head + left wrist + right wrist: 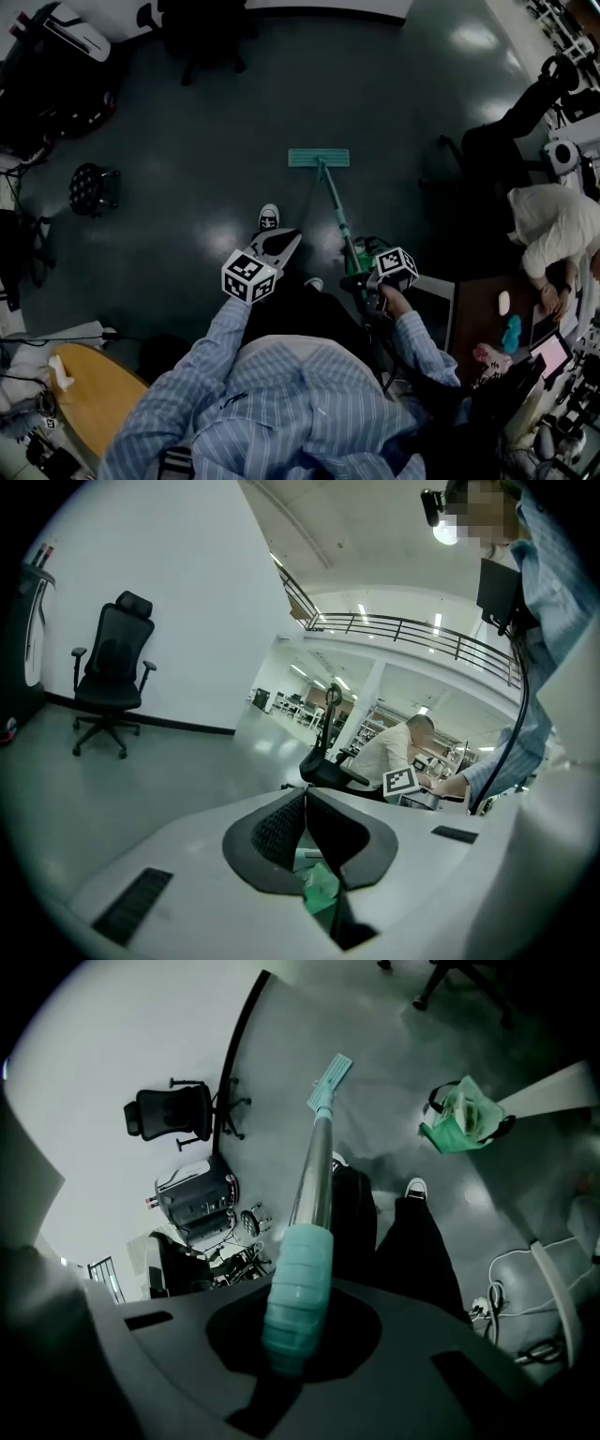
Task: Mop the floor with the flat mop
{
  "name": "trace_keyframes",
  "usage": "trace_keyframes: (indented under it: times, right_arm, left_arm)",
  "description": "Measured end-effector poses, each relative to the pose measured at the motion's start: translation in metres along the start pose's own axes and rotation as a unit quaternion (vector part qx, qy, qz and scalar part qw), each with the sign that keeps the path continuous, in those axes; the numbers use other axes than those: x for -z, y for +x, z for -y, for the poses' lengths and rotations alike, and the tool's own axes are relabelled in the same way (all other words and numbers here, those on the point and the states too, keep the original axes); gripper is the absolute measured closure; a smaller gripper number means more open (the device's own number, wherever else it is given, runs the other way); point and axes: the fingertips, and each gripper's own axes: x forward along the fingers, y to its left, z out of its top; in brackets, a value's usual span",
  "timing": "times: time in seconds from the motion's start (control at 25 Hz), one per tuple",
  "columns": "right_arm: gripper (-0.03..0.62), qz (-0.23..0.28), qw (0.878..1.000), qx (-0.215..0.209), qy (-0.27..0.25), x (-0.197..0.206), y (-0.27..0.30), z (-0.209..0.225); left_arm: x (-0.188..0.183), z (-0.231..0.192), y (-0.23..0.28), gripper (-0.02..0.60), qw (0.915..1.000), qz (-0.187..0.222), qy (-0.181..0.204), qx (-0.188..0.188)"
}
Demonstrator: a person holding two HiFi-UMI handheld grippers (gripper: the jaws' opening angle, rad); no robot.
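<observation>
Gripping the flat mop (313, 1185) are the right tongs (292, 1340).

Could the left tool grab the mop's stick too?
Probably yes. The left tool sits beside the green flat mop's metal pole, nothing between them, though its jaws are together and must open first.

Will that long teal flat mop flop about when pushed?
Probably not: the teal flat mop has a straight, metal-looking pole, likely stiff. Its wide head lies flat, so it should slide, not roll. The ribbed grip in the right claw looks non-slip.
</observation>
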Motion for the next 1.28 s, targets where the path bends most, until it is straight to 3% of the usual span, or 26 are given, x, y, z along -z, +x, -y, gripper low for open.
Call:
trace_keyframes:
  times: [0.28, 0.72, 1.28]
  right_arm:
    - [0.585, -0.012, 1.000, 0.007, 0.006, 0.062, -0.016, 0.036]
    - [0.585, -0.021, 1.000, 0.011, 0.010, 0.119, -0.021, 0.060]
    - [0.583, -0.026, 1.000, 0.006, 0.009, 0.113, -0.013, 0.040]
  left_arm:
    - [-0.001, 0.017, -0.012, 0.575, 0.9997, -0.003, 0.021, 0.015]
    - [0.008, 0.042, -0.032, 0.575, 0.9993, -0.004, 0.026, 0.025]
    - [0.009, 0.020, -0.043, 0.575, 0.9995, -0.010, 0.022, 0.019]
